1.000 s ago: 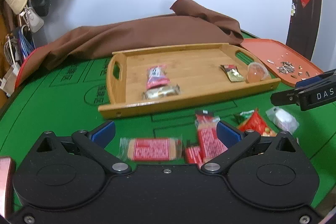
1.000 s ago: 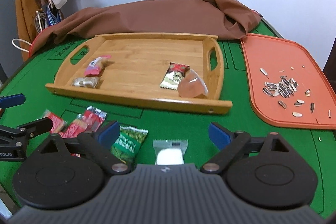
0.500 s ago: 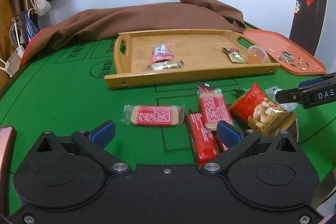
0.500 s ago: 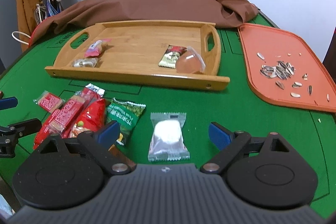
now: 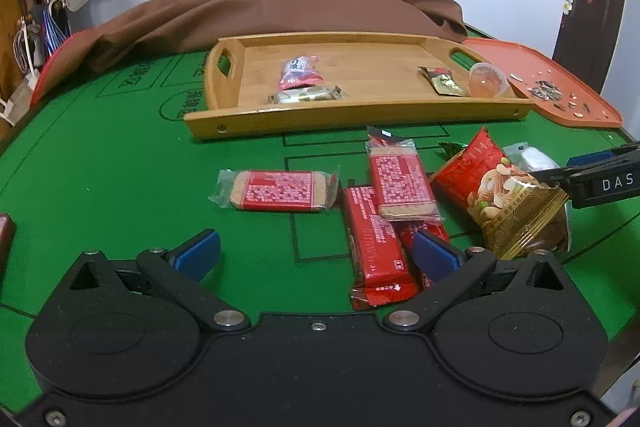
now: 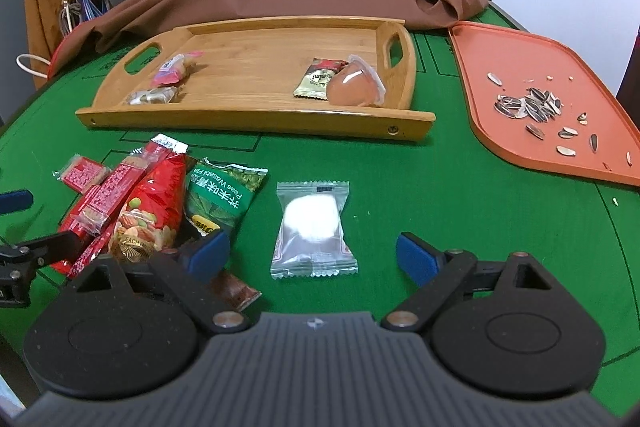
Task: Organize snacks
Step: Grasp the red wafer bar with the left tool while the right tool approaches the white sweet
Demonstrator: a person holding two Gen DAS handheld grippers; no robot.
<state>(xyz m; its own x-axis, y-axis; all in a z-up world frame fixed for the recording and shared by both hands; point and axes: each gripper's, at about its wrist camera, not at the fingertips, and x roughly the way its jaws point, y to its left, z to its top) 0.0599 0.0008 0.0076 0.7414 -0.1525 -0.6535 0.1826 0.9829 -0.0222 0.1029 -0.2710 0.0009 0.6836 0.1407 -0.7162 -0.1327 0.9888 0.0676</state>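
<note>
— Which snack goes next, you reckon?

— The clear packet with the white sweet (image 6: 313,227), I'd guess. In the right wrist view it lies low in the centre of the frame, just ahead of the right gripper (image 6: 313,253), between its two blue pads, long axis running up the frame toward the wooden tray (image 6: 256,115).

— Fingers?

— Spread wide, holding nothing, not touching the wrapper. That hand is plainly nearer.

— What does it look like?

— Crinkly see-through plastic, serrated ends, a soft white lump inside.

— And the other hand?

— The left gripper (image 5: 316,253) is wide and empty too, over the red bars (image 5: 374,239) at lower centre of its view. The nut bag (image 5: 500,195) sits to their right.
</note>
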